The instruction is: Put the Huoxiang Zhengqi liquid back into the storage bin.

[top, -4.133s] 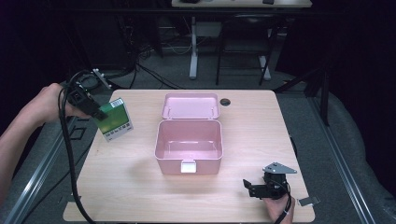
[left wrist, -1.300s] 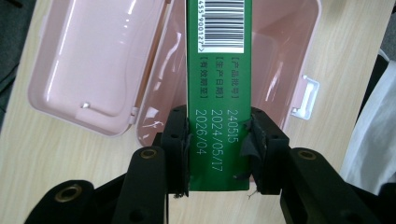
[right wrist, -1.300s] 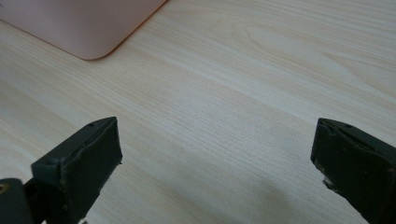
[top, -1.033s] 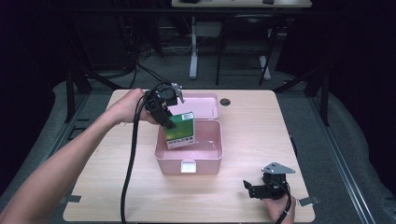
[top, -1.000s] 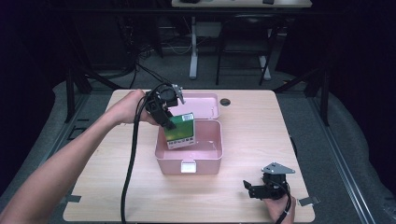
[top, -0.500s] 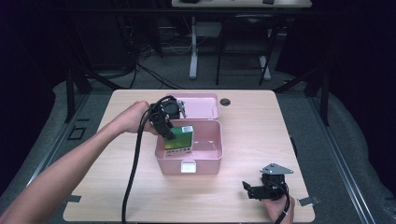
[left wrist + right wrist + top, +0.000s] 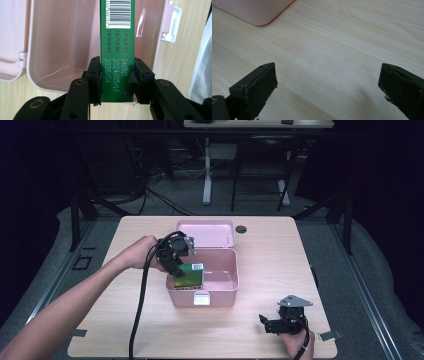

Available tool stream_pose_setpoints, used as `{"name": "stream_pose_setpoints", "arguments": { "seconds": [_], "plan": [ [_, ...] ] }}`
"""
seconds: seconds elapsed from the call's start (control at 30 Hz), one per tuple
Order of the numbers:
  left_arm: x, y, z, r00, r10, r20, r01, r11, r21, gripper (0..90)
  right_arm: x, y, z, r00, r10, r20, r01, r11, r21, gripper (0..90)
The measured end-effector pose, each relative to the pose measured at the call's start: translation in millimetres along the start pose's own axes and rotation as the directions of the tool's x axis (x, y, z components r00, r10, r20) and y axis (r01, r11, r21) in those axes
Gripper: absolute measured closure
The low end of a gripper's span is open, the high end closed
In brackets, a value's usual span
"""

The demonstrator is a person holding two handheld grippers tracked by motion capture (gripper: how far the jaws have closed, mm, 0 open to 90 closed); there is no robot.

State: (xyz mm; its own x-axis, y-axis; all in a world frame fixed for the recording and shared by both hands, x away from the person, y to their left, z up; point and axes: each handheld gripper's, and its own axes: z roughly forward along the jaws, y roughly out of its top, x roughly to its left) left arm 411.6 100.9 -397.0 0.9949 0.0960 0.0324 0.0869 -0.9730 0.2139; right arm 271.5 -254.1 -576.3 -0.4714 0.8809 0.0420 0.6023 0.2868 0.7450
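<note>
A pink box (image 7: 222, 292) stands open at the table's middle, its lid (image 7: 206, 232) laid back behind it. My left gripper (image 7: 175, 267) is shut on a green carton (image 7: 188, 276) and holds it inside the box's left half. In the left gripper view the carton (image 7: 117, 55) sits between both pads, its barcode end pointing down into the box (image 7: 62, 42). My right gripper (image 7: 266, 322) rests open at the near right of the table, and its view shows bare wood between its jaws (image 7: 327, 82) and a corner of the box (image 7: 259, 12).
A small dark round disc (image 7: 241, 229) lies on the table behind the lid's right end. A black cable (image 7: 140, 310) trails from the left gripper across the near left of the table. Bits of tape (image 7: 330, 336) mark the table's near edge.
My left gripper has carried the green carton from above the box's left rim down into the box. The right gripper has stayed where it was.
</note>
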Motion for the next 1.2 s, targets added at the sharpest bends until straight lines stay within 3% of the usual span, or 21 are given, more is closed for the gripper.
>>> {"name": "stream_pose_setpoints", "arguments": {
  "seconds": [0.2, 0.57, 1.0, 1.2],
  "plan": [
    [-4.1, -2.8, 4.3, 0.9994, 0.03, 0.016, -0.031, 0.9995, 0.006, 64.0, 0.7, 0.2, -0.7, 1.0, 0.0, 0.002, 0.0, 1.0, -0.002, 1.2],
    [-7.9, -10.2, 11.4, 0.9991, 0.037, 0.023, -0.036, 0.9993, -0.009, 64.0, -0.1, -1.0, -1.2, 1.0, 0.001, 0.004, -0.001, 1.0, -0.007, 1.2],
    [-7.1, -16.1, 16.6, 0.9957, 0.07, 0.061, -0.068, 0.9973, -0.027, 64.0, 0.3, -2.7, 0.1, 1.0, 0.007, 0.001, -0.007, 1.0, 0.015, 1.2],
    [-9.0, -15.5, 20.7, 0.994, 0.094, 0.056, -0.092, 0.9954, -0.024, 64.0, -0.9, -3.1, -0.6, 1.0, -0.002, 0.003, 0.001, 1.0, 0.007, 1.2]
  ]
}}
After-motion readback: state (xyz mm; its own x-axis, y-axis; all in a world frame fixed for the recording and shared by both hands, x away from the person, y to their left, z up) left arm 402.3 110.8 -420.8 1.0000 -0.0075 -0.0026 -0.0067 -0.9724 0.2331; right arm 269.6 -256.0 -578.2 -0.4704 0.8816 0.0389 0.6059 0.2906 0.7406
